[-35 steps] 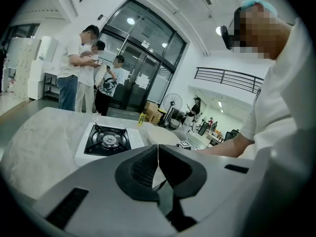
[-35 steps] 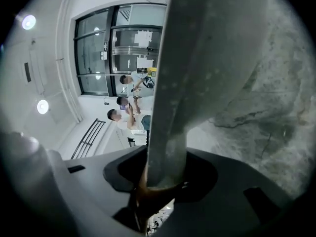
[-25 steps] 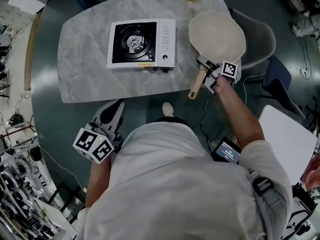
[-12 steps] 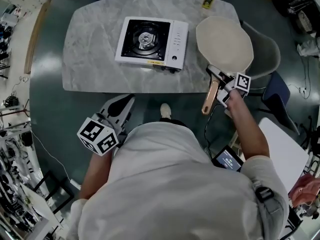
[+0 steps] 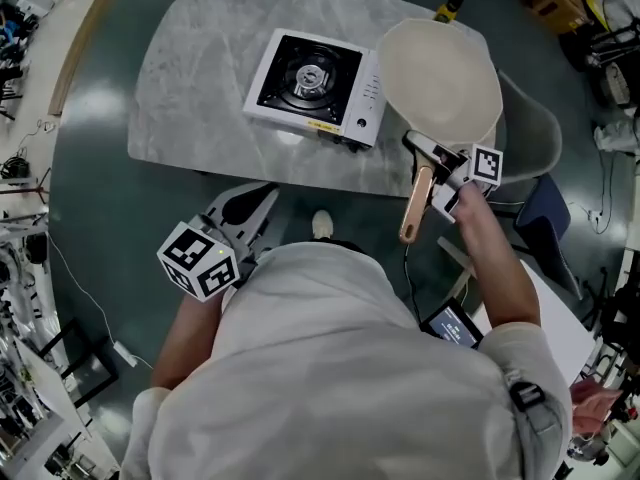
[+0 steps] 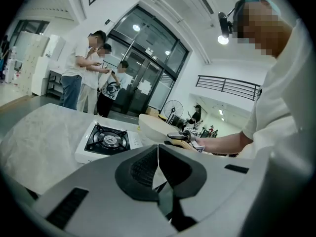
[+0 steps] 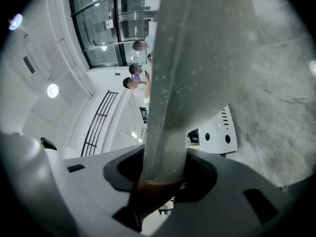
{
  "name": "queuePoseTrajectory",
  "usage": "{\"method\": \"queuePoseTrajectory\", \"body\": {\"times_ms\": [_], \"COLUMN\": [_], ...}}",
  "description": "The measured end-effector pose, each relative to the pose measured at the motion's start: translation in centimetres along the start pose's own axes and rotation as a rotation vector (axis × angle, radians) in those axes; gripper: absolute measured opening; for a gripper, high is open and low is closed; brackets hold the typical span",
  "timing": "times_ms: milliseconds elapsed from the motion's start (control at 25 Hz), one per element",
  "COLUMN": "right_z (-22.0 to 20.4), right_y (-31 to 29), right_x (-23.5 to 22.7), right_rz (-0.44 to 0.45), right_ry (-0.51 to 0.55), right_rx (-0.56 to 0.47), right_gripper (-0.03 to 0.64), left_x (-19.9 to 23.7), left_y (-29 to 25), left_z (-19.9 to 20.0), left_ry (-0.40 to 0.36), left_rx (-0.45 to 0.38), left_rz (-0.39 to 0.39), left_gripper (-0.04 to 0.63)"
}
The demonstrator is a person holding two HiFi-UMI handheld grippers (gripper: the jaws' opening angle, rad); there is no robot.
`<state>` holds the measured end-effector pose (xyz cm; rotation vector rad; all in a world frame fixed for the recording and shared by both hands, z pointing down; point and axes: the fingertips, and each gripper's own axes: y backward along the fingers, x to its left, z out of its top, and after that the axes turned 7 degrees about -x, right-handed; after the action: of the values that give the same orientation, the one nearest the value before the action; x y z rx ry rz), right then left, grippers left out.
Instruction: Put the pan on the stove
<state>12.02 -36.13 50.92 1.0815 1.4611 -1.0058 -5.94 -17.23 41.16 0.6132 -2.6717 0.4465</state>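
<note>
The pan [image 5: 440,78], cream-coloured and round, is carried over the right end of the table [image 5: 200,88]. From above, its left rim overlaps the right edge of the stove [image 5: 310,76]. Its wooden handle [image 5: 415,203] points toward the near side and passes beyond the table's near edge.

The right gripper [image 5: 447,171] is clamped on the handle's neck, where the dark bracket meets the wood. In the right gripper view both jaws press against this neck at a middling width, and the speckled underside of the pan fills the upper part of that picture. The marker cube [image 5: 486,164] rides on the gripper's right side.

The stove is a white single-burner unit with a black top. It sits left of the pan, near the middle of the table, with its control panel on the side toward the pan. Nothing sits on the burner.

A small bottle [image 5: 447,8] stands at the far right edge of the table, just beyond the pan's rim. A grey chair [image 5: 535,118] is to the right of the table, partly under the pan.

The left gripper [image 5: 245,213] is held off the table, just short of its near edge and close to the person's body. Its jaws are closed together with nothing between them.

Several people [image 6: 91,68] stand in the far background, beyond the table.
</note>
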Motion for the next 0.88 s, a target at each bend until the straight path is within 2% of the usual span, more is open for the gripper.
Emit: {"method": "queuePoseTrajectory", "body": {"times_ms": [240, 520, 880], "right_z": [-1.8, -4.5, -7.5], "right_y": [-5.4, -11.4, -16.9], "right_x": [1.1, 0.9, 0.2], "right_rz": [0.033, 0.057, 0.085], "right_ry": [0.027, 0.034, 0.036], "right_rx": [0.139, 0.328, 0.493], "right_gripper": [0.169, 0.169, 0.17], "left_x": [1.1, 3.1, 4.7], "left_y": [1.5, 4.0, 5.9], "left_z": [0.3, 0.1, -0.1], "left_ry": [0.012, 0.041, 0.067], "left_rx": [-0.028, -0.059, -0.061], "left_rz": [0.054, 0.16, 0.226], "left_gripper": [0.02, 0.02, 0.02]}}
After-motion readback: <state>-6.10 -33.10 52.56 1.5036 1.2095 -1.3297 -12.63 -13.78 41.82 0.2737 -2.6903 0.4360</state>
